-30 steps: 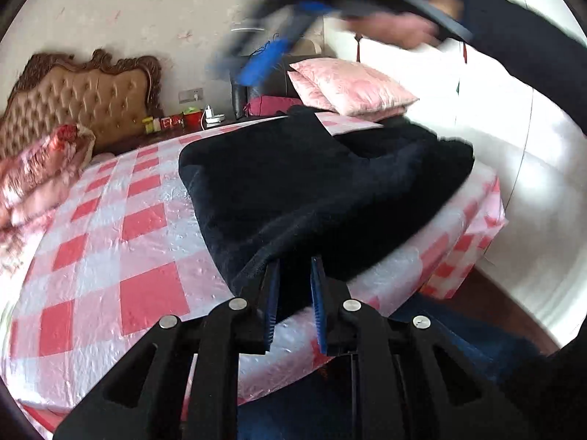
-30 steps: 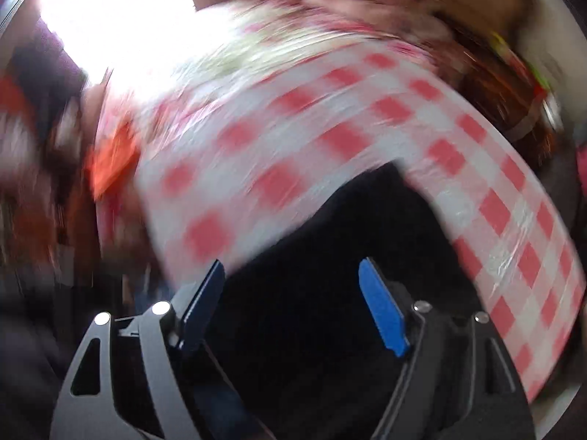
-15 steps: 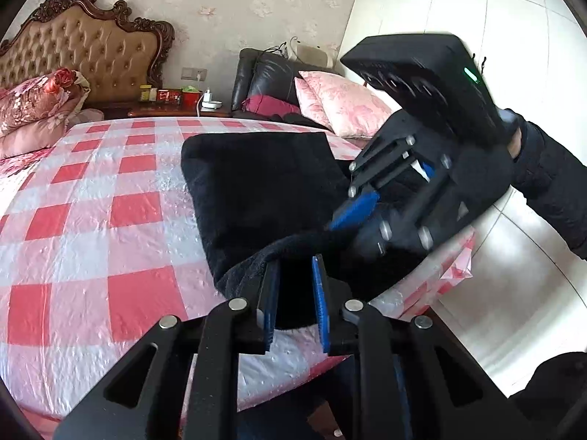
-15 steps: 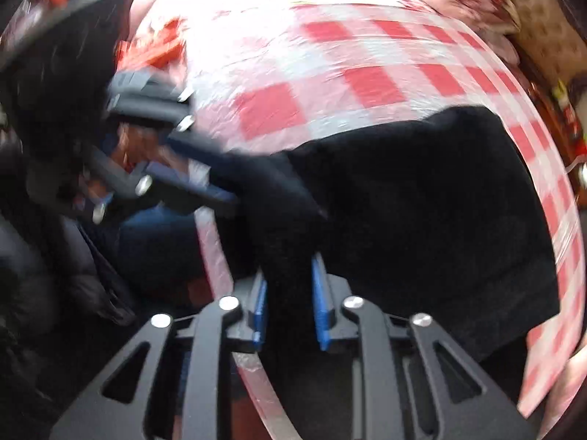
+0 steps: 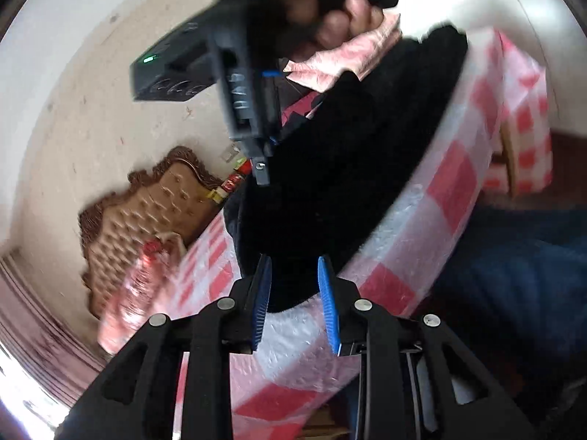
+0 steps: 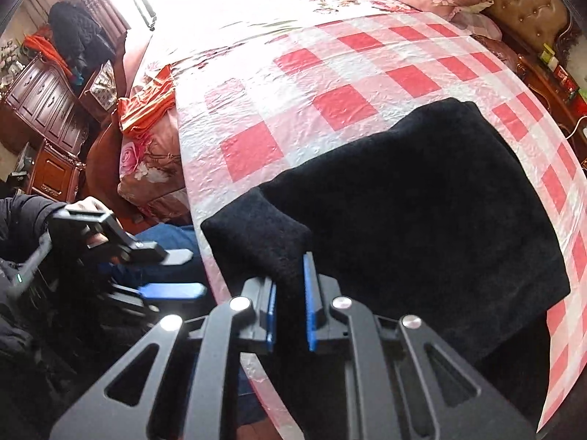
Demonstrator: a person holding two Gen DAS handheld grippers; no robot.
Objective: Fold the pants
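The folded black fleece pants [image 6: 422,212] are lying on the red-and-white checked bed cover [image 6: 330,84]. The right tongs [image 6: 290,293] are closing, gripping their raised corner at 12 o'clock. The left tongs [image 5: 293,293] are opening, the pants' edge lying loose between them.

Black pants [image 6: 414,212]: lower right portion drops over the edge of the checked bedspread [image 6: 330,84] and runs out of the right wrist view; the fold pinched by the right gripper [image 6: 290,304] hides behind that gripper's frame.

Right gripper, left wrist view [image 5: 253,110]: motion-blurred above the pants [image 5: 337,183]; fingertips lost against the dark cloth.

Hand [image 5: 330,11] on that gripper: smeared, cut by the top edge.

Items [image 5: 229,183] beside the headboard [image 5: 154,205], left of the pants: too small and blurred to identify.

Left gripper [image 6: 172,271], left of the pants: frame merges with a dark sleeve.
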